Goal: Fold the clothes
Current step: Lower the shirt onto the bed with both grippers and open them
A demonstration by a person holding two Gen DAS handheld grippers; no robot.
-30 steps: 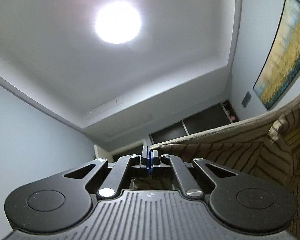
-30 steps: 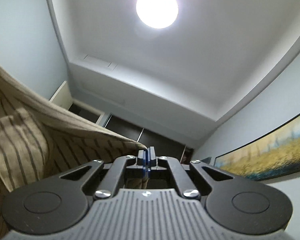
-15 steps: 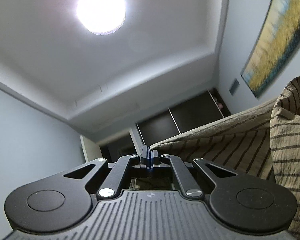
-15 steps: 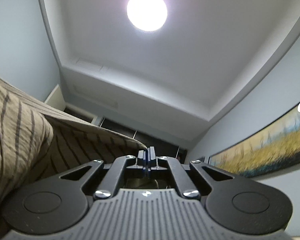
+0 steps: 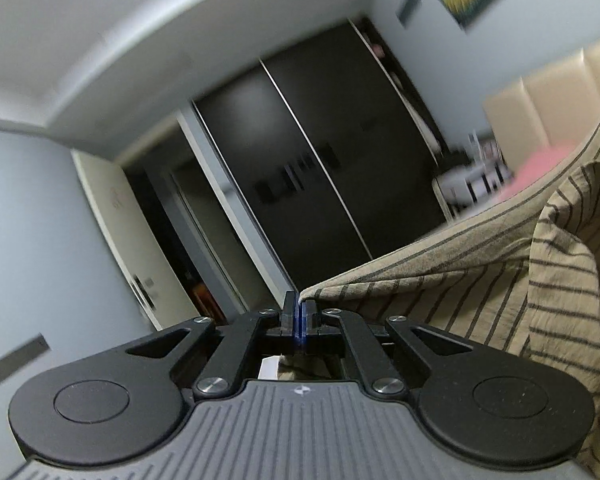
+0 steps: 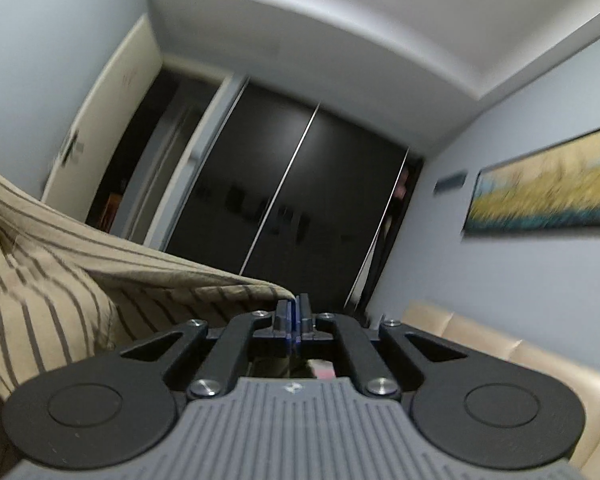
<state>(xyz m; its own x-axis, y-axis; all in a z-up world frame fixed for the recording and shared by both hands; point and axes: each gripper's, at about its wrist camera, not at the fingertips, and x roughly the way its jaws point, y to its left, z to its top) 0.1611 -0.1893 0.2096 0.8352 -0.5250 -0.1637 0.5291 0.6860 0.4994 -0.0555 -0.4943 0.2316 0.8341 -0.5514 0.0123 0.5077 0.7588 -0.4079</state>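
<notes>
The garment (image 5: 460,280) stretches between the left hand-held gripper (image 5: 299,312) and the right hand-held gripper (image 6: 293,312), wardrobe (image 6: 300,200) beyond.

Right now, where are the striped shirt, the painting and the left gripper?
striped shirt (image 5: 460,280): left wrist view, on the taut cloth beside the pinched corner.
painting (image 6: 548,184): right wrist view, on the middle of the yellow canvas.
left gripper (image 5: 299,312): left wrist view, between the closed fingertips.

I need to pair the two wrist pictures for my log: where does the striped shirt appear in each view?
Left wrist: the striped shirt fills the right side, a corner clamped in the left gripper.
Right wrist: the striped shirt fills the left side, a corner running into the right gripper.
Shared landmark: the dark sliding wardrobe doors.
</notes>
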